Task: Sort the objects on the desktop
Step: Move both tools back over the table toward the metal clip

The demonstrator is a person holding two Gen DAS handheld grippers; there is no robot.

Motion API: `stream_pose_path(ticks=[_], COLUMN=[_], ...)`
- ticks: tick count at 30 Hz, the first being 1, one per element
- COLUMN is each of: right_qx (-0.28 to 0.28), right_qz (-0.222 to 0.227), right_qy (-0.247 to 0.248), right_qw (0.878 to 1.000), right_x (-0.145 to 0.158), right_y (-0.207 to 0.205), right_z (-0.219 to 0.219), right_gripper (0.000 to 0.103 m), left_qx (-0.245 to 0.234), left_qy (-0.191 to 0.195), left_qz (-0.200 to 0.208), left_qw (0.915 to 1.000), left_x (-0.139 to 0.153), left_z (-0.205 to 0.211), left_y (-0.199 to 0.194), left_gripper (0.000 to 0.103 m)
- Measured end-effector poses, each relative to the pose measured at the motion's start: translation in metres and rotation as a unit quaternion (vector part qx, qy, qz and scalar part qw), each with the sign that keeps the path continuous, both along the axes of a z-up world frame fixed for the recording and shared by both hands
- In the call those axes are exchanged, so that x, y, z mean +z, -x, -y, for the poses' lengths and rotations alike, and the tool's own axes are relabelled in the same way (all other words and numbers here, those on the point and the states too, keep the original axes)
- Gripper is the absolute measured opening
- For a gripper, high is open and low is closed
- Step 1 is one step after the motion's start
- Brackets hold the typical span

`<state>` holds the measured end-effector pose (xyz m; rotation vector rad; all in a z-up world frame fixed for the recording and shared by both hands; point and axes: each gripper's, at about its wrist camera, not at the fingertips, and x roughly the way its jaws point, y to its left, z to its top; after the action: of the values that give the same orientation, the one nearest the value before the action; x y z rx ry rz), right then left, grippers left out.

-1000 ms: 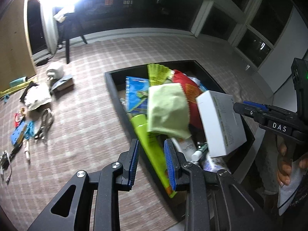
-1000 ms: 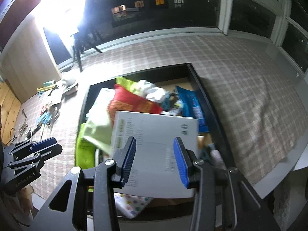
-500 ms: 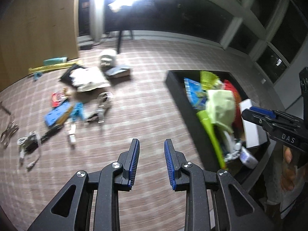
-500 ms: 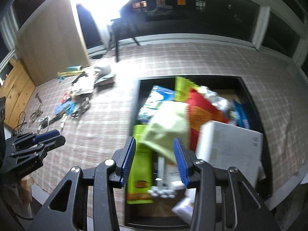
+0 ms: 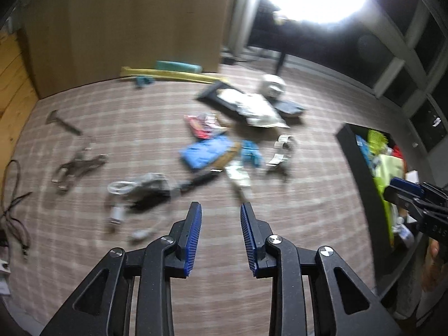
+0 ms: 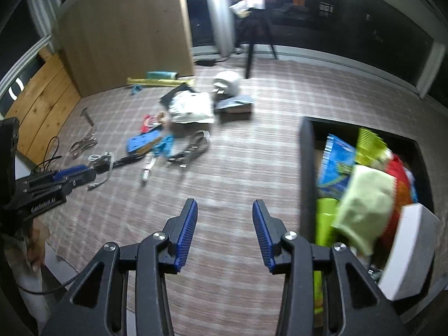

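My left gripper (image 5: 220,210) is open and empty above the checked tablecloth, just short of a scatter of small objects: a white cable bundle (image 5: 134,186), a blue card (image 5: 205,152), pliers (image 5: 77,166). My right gripper (image 6: 224,210) is open and empty over bare cloth, left of the black bin (image 6: 305,168). The bin holds a pale green cloth (image 6: 364,210), a white box (image 6: 408,252), a blue packet (image 6: 336,162) and other packets. The bin also shows at the right in the left wrist view (image 5: 355,162).
A white plastic bag on a dark folder (image 6: 190,106), a white roll (image 6: 226,84), a small box (image 6: 235,106) and a yellow strip (image 6: 156,82) lie at the back. A wooden panel (image 6: 126,36) stands behind. Cables (image 5: 14,218) lie at the left edge.
Both grippers have swung left, away from the bin and towards the scattered objects. Both stay open and empty.
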<state>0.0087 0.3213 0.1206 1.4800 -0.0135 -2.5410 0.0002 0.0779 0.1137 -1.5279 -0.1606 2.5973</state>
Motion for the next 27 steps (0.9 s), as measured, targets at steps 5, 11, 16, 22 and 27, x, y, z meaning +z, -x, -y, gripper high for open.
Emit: stream_pose_path(ticks=[5,11,16,22,27], right_qx=[0.02,0.032,0.036,0.038,0.034], right_qz=[0.014,0.038,0.059,0.081,0.095], right_qy=[-0.001,0.002,-0.007,-0.025,-0.034], right_qw=[1.0,0.999,0.998,0.996,0.994], right_x=[-0.011,-0.031,-0.05,-0.072,-0.087], right_y=[0.013,0.033,0.054,0.074,0.086], right_z=[0.043,0.088,0.115,0.137,0.145], right_gripper=[0.04,0.04,0.04,0.04,0.04], left_qx=[0.017,0.007,-0.011,-0.036,-0.054], left_qy=[0.026,0.06,0.089,0.124,0.126], left_qz=[0.007,0.025,0.056,0.068,0.078], left_qw=[0.9995,0.9978,0.9944,0.9892,0.9875], left_x=[-0.009,-0.028,-0.053,-0.071,-0.082], left_z=[0.061,0.114,0.148,0.162,0.162], left_y=[0.013,0.03,0.049,0.069,0.085], left_gripper=[0.035,0.043,0.051,0.055,0.058])
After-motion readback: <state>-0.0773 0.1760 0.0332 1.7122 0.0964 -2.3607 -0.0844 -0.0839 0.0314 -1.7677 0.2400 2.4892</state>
